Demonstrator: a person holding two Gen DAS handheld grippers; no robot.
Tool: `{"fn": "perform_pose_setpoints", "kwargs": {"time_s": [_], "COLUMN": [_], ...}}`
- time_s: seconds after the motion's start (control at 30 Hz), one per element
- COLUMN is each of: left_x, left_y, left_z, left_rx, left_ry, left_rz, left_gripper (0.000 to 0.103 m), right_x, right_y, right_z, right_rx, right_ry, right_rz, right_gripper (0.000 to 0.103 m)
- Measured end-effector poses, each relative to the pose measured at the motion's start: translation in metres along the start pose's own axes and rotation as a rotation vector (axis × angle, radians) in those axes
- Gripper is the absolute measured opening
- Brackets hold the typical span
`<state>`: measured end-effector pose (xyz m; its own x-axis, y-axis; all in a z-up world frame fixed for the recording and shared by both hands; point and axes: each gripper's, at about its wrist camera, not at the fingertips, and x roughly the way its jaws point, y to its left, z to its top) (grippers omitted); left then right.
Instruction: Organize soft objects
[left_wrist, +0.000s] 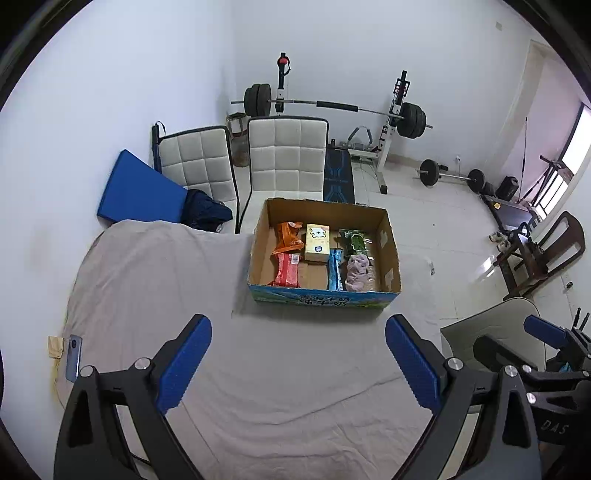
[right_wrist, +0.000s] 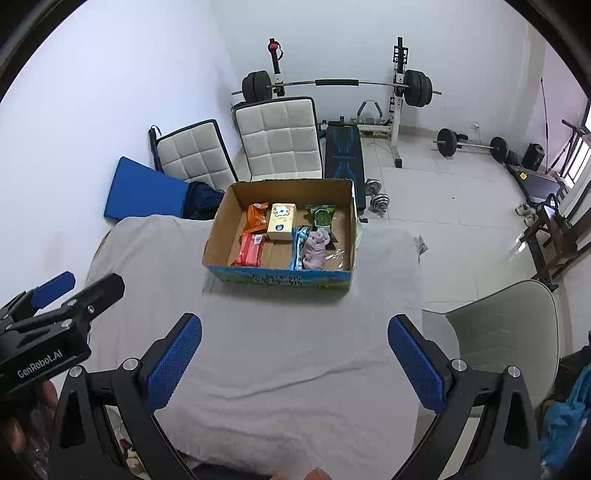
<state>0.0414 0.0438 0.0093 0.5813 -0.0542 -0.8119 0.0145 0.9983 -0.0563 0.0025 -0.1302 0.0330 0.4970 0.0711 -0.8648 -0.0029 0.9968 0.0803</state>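
Observation:
A cardboard box (left_wrist: 258, 251) (right_wrist: 218, 236) stands on a table under a grey cloth (left_wrist: 166, 295) (right_wrist: 295, 332). Inside lie an orange packet (left_wrist: 289, 236) (right_wrist: 257, 216), a red packet (left_wrist: 287, 270) (right_wrist: 249, 251), a cream carton (left_wrist: 317, 242) (right_wrist: 282, 221), a blue packet (left_wrist: 335, 269) (right_wrist: 298, 245), a green packet (left_wrist: 352, 242) (right_wrist: 322, 218) and a lilac cloth bundle (left_wrist: 356, 271) (right_wrist: 316, 249). My left gripper (left_wrist: 298, 328) is open and empty, well short of the box. My right gripper (right_wrist: 295, 326) is open and empty, also short of the box.
Two white padded chairs (left_wrist: 284, 158) (right_wrist: 280, 136) and a blue mat (left_wrist: 140, 192) stand behind the table. A weight bench with a barbell (left_wrist: 332, 107) is at the back. A grey chair (right_wrist: 509, 325) is at the right. A phone (left_wrist: 72, 356) lies at the table's left edge.

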Motion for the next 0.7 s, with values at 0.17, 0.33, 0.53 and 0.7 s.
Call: {"fn": "perform_pose_setpoints", "kwargs": {"time_s": [0.17, 0.33, 0.53, 0.7], "left_x": [-0.014, -0.018, -0.006, 0.008], "left_y": [0.000, 0.000, 0.003, 0.006], "left_z": [-0.001, 0.002, 0.010, 0.020], "left_rx": [-0.003, -0.004, -0.006, -0.020], "left_ry": [-0.028, -0.063, -0.091, -0.111], "left_rz": [0.017, 0.022, 0.053, 0.063], "left_gripper": [0.097, 0.098, 0.103, 0.103], "right_x": [-0.022, -0.026, -0.021, -0.009], "right_y": [0.004, -0.001, -0.007, -0.007], "right_z": [-0.005, 0.007, 0.024, 0.037], "right_rx": [-0.017, -0.001, 0.016, 0.004], "right_ry": [-0.036, -0.095, -0.143, -0.164], "right_rz": [-0.021, -0.071, -0.095, -0.133], "right_gripper": [0.103, 0.103, 0.103, 0.103]}}
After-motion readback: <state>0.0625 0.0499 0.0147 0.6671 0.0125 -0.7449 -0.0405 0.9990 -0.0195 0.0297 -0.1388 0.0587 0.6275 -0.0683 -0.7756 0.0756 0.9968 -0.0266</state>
